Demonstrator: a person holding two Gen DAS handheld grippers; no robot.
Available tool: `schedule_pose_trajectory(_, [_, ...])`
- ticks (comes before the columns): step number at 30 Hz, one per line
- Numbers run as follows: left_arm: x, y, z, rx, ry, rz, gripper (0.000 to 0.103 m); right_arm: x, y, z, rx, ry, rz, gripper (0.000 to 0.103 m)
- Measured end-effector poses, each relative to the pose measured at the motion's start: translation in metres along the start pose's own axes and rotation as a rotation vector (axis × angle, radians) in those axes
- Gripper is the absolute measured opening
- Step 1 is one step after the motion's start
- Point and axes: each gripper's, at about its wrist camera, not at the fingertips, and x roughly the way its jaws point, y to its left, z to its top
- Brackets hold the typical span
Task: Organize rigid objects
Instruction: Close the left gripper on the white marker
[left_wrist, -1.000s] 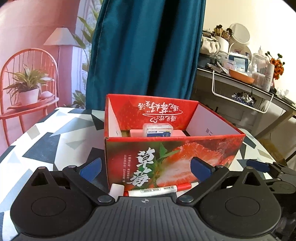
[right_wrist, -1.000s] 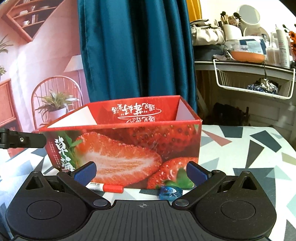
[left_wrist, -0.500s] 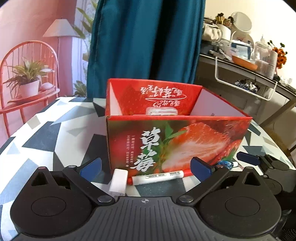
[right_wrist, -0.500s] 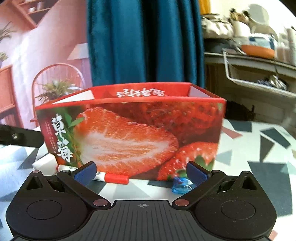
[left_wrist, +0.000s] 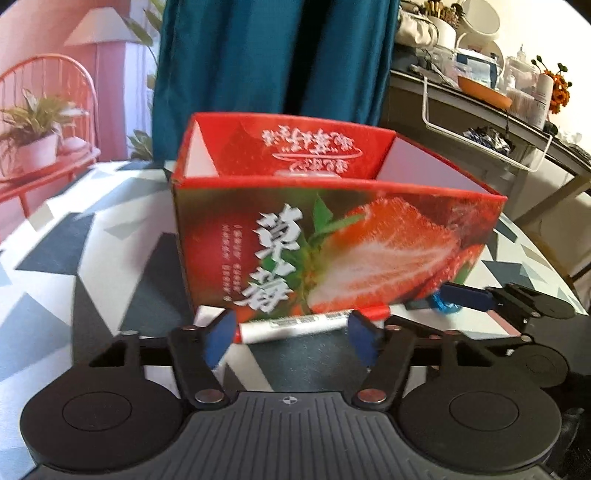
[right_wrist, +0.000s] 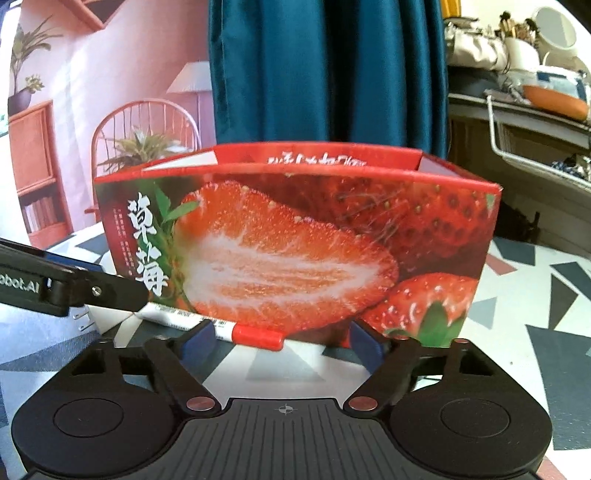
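Red cardboard strawberry-print box (left_wrist: 332, 236), open-topped, stands on geometric-patterned tabletop (left_wrist: 55, 236). White marker pen w/ red cap (left_wrist: 295, 326) lies along box's near base. Left gripper (left_wrist: 291, 334): jaws just been closing, half apart, straddling pen lengthwise, pads not pressing. Right gripper (right_wrist: 280, 341): jaws likewise narrowing, apart around pen's red cap end, no contact. Small blue object (left_wrist: 441, 302) sits at box's right front corner.

1. A teal curtain (left_wrist: 273, 55) hangs behind the table.
2. A potted plant (left_wrist: 33, 144) sits on an orange chair (left_wrist: 55, 85).
3. A cluttered shelf (right_wrist: 524, 107) holds an orange bowl (right_wrist: 554, 98).
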Motion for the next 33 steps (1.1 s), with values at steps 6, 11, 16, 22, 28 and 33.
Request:
schedule_pose_trajectory(6, [0.015,0.002,-0.002,-0.012,0.04,-0.001,0.062,0.013,0.004,0.006,-0.004,0.042,0.049,0.053])
schedule_pose_trajectory(11, [0.025,0.01,-0.004,-0.024,0.055,0.026,0.061,0.023,0.005,0.009,0.007,0.051,0.061,0.052])
schedule_pose_trajectory(16, [0.029,0.014,-0.003,-0.018,0.041,0.033,0.061,0.026,0.004,0.007,0.017,0.061,0.062,0.052])
schedule_pose_trajectory(22, [0.034,0.009,-0.001,0.014,0.036,0.04,0.062,0.031,0.006,0.006,0.003,0.089,0.075,0.052])
schedule_pose_trajectory(28, [0.036,0.006,0.003,-0.016,0.09,0.0,0.07,0.034,0.003,0.006,0.022,0.108,0.08,0.051])
schedule_pose_trajectory(33, [0.042,0.012,0.0,-0.045,0.114,0.048,0.071,0.037,0.004,0.007,0.015,0.116,0.082,0.05])
